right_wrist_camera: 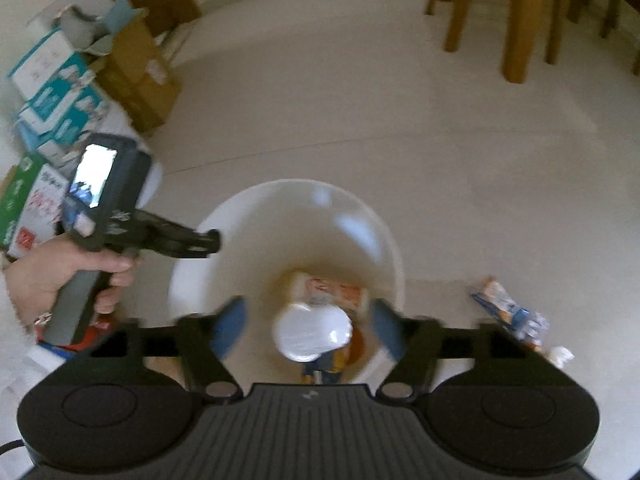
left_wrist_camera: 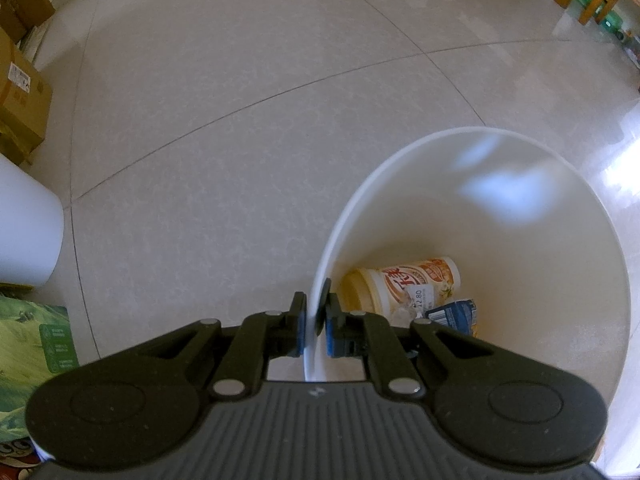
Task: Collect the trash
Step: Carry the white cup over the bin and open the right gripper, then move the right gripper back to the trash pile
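Observation:
My left gripper [left_wrist_camera: 314,320] is shut on the near rim of a white bin [left_wrist_camera: 400,152], one pad inside the wall and one outside. On the bin floor lie a cream cup with an orange label [left_wrist_camera: 412,284] and a blue wrapper [left_wrist_camera: 452,314]. My right gripper [right_wrist_camera: 308,322] hangs open above the bin [right_wrist_camera: 240,208]. A round white object [right_wrist_camera: 312,332] shows between its blue pads [right_wrist_camera: 232,324], touching neither; I cannot tell whether it is in the air. A blue and orange wrapper [right_wrist_camera: 508,312] and a white scrap [right_wrist_camera: 562,356] lie on the floor to the bin's right.
A hand [right_wrist_camera: 52,272] holds the left gripper [right_wrist_camera: 208,242] at the bin's left rim. Cardboard boxes [right_wrist_camera: 136,72] and cartons [right_wrist_camera: 56,92] are stacked at the left. Wooden furniture legs [right_wrist_camera: 516,20] stand at the back. A white container [left_wrist_camera: 24,224] and a green carton [left_wrist_camera: 32,344] sit at the left.

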### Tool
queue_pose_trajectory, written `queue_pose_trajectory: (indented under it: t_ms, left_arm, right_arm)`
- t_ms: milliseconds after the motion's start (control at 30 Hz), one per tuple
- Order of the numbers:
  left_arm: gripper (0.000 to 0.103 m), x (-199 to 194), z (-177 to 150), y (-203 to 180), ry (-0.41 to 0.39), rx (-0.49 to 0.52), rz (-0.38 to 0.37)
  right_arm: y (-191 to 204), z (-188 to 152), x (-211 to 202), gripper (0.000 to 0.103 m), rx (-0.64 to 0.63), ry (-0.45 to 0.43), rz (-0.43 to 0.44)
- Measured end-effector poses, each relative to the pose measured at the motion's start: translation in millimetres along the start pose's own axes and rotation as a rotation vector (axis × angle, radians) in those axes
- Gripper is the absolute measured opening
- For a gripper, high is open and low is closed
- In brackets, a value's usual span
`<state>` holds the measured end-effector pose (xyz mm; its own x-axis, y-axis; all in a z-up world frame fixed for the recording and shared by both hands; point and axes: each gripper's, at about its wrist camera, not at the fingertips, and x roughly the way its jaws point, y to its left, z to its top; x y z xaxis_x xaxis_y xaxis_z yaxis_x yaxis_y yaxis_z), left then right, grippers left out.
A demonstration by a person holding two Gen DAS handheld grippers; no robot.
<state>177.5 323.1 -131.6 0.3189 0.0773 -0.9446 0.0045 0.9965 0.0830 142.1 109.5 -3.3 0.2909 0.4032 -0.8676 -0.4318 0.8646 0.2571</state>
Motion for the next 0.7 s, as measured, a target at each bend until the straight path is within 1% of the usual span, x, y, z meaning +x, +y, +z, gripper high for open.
queue_pose_trajectory:
  t_ms: [33,100,167,233,433,500,600,700]
  left_arm:
    - [0.008,-0.1,0.0,0.4,0.000,-0.001,-0.001]
    - [0.008,0.3,0.1,0.8,0.001,-0.004,-0.003]
    - [0.008,0.1,0.0,0.2,0.001,-0.002,0.000]
    - [0.008,-0.2,0.1,-0.2,0.001,-0.003,0.000]
    - [0.008,0.1,0.1,-0.2,0.001,-0.002,0.000]
    - [0.008,-0.1,0.3,-0.5,0.001,-0.004,0.000]
    - [0.008,-0.2,0.3,-0.5,0.002,-0.004,0.000]
    - [0.008,-0.1,0.5,-0.5,0.001,-0.002,0.001]
  right_arm:
    - [3.0,-1.0,1.2,0.085,-0.011,-0.008,0.005]
    - [10.3,-1.0,-1.7,0.090,-0.039,-0.016,-0.007]
    - [12.0,-2.4,-6.2,0.091,-0.064,-0.035,-0.034]
    - [10.2,-4.5,-11.3,0.091,-0.080,-0.048,-0.041]
    - [-2.1,-16.3,-22.4,0.096,-0.096,-0.133,-0.096]
    - [-7.6,-21.5,-23.0,0.103,-0.100,-0.163,-0.139]
    - [-21.0,-31.3,-20.5,0.103,-0.104,-0.186,-0.204]
    - [-37.8,-40.8,-10.1,0.103,-0.087,-0.155,-0.256]
